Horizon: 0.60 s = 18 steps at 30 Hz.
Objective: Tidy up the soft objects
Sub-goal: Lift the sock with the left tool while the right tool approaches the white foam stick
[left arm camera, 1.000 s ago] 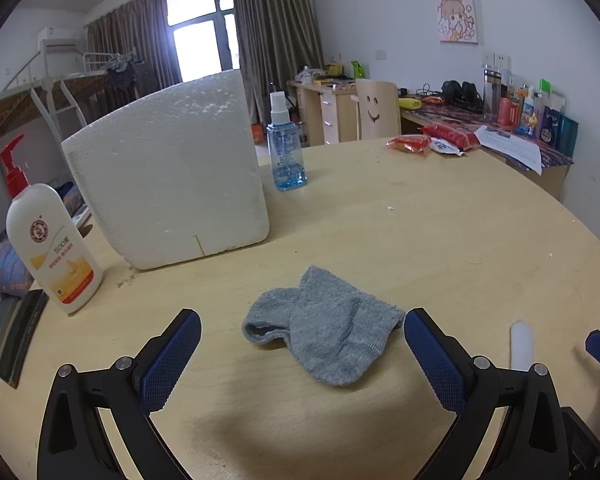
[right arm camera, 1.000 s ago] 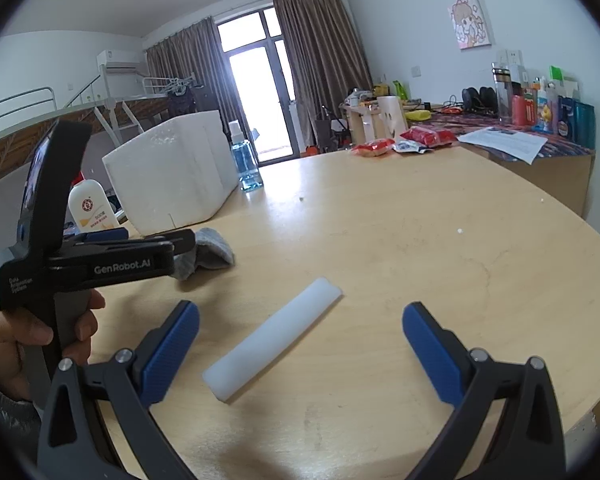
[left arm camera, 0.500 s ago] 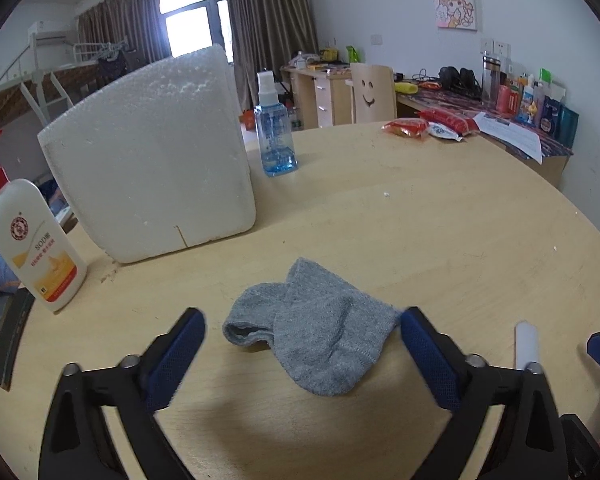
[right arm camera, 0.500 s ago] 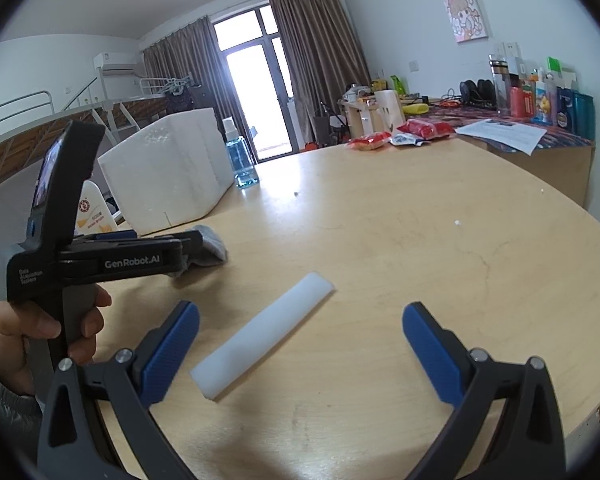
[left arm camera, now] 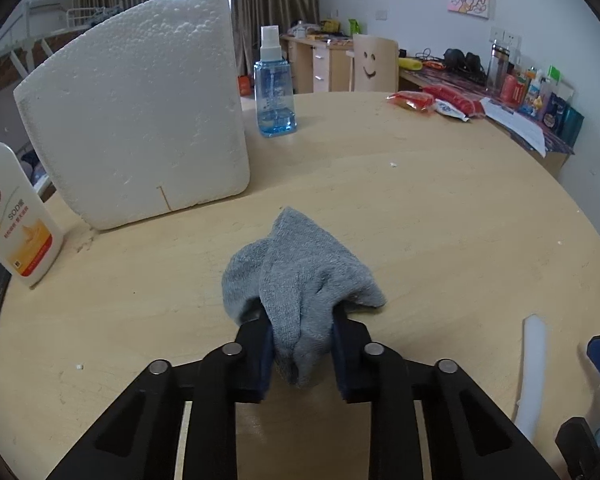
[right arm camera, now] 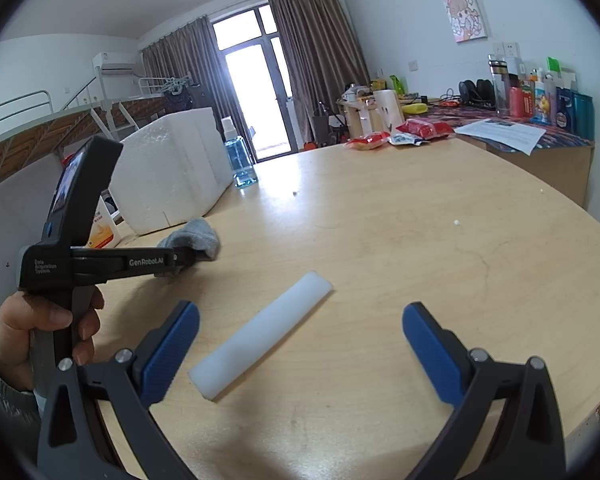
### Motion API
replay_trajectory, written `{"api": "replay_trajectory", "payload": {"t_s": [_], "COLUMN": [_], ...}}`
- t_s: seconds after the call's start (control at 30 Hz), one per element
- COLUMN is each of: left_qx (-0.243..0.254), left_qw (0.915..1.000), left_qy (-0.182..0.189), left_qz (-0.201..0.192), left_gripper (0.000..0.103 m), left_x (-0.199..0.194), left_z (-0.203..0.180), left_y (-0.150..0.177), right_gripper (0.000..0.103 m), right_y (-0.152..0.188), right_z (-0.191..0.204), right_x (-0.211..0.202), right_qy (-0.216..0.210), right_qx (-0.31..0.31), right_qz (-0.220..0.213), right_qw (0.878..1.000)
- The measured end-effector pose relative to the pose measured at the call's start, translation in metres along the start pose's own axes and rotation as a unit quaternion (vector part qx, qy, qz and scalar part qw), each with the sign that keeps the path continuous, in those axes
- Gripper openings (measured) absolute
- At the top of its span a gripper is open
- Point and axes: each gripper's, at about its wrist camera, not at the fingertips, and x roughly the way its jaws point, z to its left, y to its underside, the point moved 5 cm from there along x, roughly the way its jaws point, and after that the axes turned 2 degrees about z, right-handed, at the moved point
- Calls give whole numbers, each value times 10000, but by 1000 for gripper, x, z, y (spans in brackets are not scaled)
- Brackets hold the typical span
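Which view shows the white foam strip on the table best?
The right wrist view: the flat white foam strip lies whole between the open right gripper fingers. The left wrist view catches only part of it, distorted, at the frame's right edge.

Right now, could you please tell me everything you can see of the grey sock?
The grey sock is a short, soft knit piece, bunched and creased. The left gripper has its blue-padded jaws shut on its near end, which hangs between them. The far part fans out and seems to rest on the wooden table, in front of the white foam box. The right wrist view shows it beside that box.
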Motion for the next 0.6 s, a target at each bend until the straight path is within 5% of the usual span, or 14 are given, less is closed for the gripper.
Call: {"api": "replay_trajectory", "payload": {"t_s": [0.6], "left_qx": [188], "left_qw": [9970], "left_qy": [97], "left_qz": [-742], "left_gripper": [21], "left_x": [-29], "left_z": [11], "left_y": [-2], "right_gripper": [103], "right_y": [-4], "right_z": [19], "right_x": [-1], "right_qy": [439], "right_qx": [-137], "right_qz": [40], "right_qw": [9989]}}
